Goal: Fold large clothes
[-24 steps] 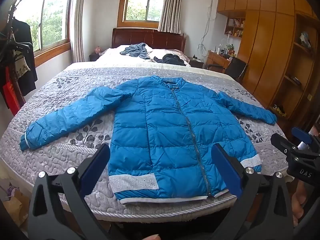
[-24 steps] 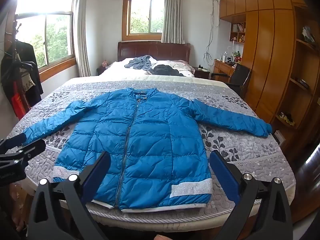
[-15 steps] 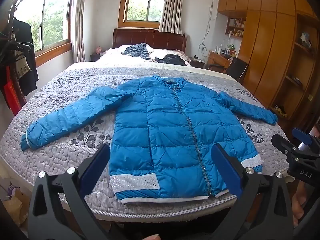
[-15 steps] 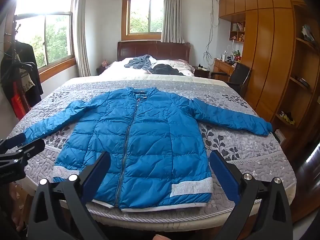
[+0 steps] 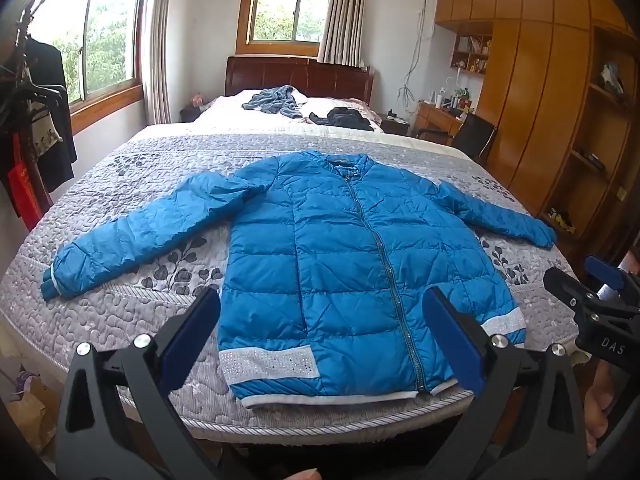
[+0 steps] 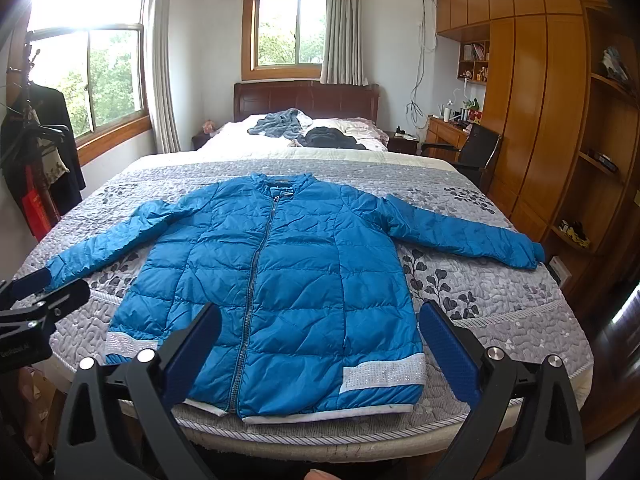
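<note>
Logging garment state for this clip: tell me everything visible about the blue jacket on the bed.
The blue jacket is a quilted, puffy, shiny garment lying front up and flat on the grey patterned bedspread. It is zipped shut, collar toward the headboard, both sleeves spread outward, with silvery sparkly bands near the hem, which has a white edge. Neither gripper touches it.

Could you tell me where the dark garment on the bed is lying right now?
In both views the dark garment lies at the bed's far end by the headboard, right of the grey-blue garment.

Grey quilted bedspread point(image 5: 132, 312), wooden wardrobe point(image 6: 532, 120), black chair point(image 6: 478, 148).
</note>
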Motion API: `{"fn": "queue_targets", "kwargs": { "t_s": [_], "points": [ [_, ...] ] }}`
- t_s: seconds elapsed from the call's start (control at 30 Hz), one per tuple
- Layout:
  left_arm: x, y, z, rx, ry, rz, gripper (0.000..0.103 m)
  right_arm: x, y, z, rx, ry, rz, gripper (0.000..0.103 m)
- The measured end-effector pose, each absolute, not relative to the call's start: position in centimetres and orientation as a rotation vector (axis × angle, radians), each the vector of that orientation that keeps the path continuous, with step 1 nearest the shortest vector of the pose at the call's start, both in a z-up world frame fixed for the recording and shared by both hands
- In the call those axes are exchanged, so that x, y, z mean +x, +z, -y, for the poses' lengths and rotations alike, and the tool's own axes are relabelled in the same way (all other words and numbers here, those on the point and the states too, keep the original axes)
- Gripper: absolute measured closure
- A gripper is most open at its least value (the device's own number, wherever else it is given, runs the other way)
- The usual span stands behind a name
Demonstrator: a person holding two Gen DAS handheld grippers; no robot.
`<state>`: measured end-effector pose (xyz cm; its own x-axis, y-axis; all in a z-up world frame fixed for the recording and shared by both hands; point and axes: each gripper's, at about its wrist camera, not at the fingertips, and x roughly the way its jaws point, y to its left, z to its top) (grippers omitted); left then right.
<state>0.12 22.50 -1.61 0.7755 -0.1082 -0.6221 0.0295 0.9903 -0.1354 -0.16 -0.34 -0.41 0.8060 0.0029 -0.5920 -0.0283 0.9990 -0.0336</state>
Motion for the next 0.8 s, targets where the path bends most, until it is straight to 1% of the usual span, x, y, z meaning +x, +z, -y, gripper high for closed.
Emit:
{"fn": "queue_targets", "kwargs": {
  "t_s": [0.8],
  "points": [
    [0.10,-1.91,-22.55,-0.124,-0.074,-0.682,0.003,-0.04,-0.60,0.33,-0.036,0.009,-0.633,0.004]
  ]
}}
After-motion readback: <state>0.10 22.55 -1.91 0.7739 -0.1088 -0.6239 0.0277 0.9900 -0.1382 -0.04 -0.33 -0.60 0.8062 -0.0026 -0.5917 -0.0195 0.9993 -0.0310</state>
